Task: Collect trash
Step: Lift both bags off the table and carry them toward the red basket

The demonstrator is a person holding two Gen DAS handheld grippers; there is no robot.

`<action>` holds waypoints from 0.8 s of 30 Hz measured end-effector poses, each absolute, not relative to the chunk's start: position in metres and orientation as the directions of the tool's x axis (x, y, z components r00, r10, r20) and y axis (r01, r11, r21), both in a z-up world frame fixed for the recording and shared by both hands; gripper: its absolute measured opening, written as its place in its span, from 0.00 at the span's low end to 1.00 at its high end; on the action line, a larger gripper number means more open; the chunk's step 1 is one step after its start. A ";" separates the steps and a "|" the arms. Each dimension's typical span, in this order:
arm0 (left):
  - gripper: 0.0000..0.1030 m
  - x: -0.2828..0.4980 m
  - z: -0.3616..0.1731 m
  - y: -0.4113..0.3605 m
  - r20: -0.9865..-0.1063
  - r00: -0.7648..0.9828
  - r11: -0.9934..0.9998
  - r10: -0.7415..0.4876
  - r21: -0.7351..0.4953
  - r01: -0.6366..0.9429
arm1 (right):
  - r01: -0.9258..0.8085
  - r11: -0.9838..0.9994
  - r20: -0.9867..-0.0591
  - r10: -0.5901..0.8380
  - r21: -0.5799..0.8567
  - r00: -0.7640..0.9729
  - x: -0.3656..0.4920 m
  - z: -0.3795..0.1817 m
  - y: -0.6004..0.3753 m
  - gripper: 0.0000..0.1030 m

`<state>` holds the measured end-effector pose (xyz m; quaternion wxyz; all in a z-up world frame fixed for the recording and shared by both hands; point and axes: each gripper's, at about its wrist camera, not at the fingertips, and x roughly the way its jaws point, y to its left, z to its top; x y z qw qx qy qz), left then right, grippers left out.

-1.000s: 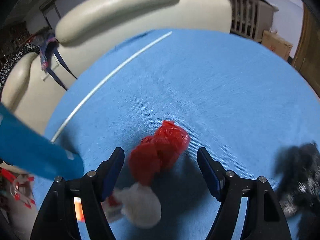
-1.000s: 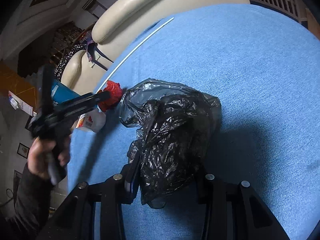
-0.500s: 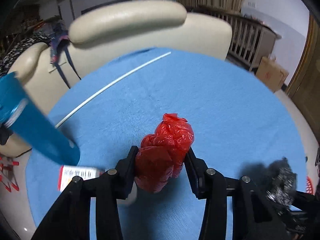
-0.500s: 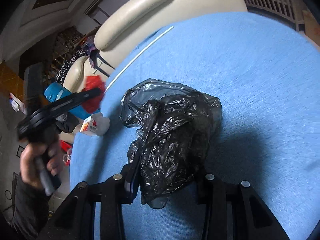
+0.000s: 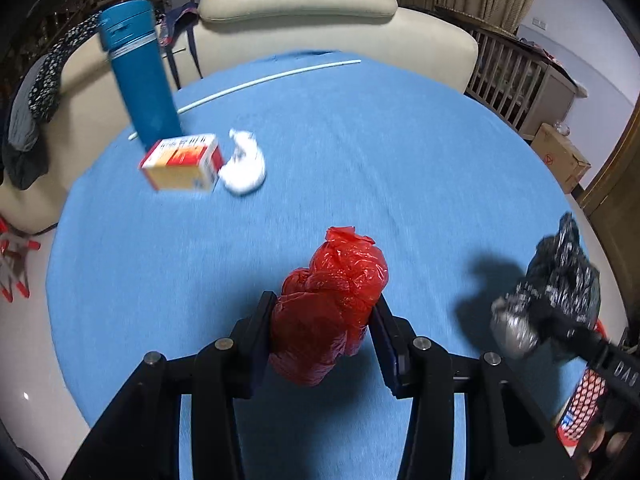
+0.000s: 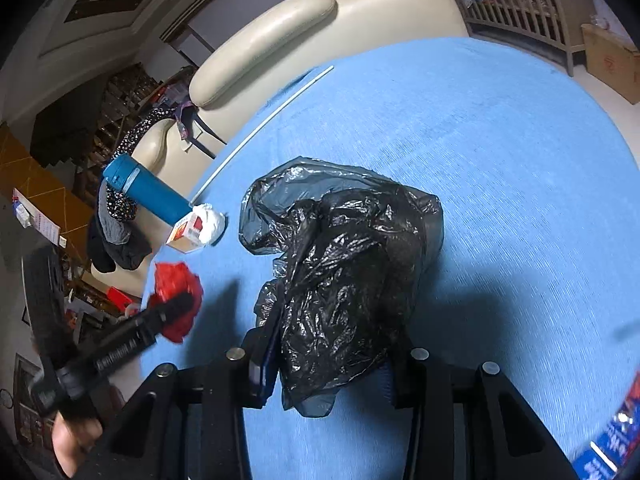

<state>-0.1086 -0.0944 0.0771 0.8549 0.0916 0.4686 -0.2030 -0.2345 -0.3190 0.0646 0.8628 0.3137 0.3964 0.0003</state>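
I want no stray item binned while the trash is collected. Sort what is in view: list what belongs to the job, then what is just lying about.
Belongs to the job:
- red plastic wad, clamped in the left gripper
- black plastic bag, clamped in the right gripper
- crumpled white tissue on the blue cloth
- probably the small carton

Just lying about:
- blue flask
- thin white rod
- cream sofa

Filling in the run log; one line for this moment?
left gripper: shut on red bag | right gripper: shut on black bag
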 end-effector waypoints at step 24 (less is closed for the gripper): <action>0.46 -0.156 0.091 -0.098 -0.818 0.518 0.900 -0.253 -0.003 0.435 | 0.240 0.819 -0.664 0.213 0.522 0.717 -0.276 0.087 -0.319 0.41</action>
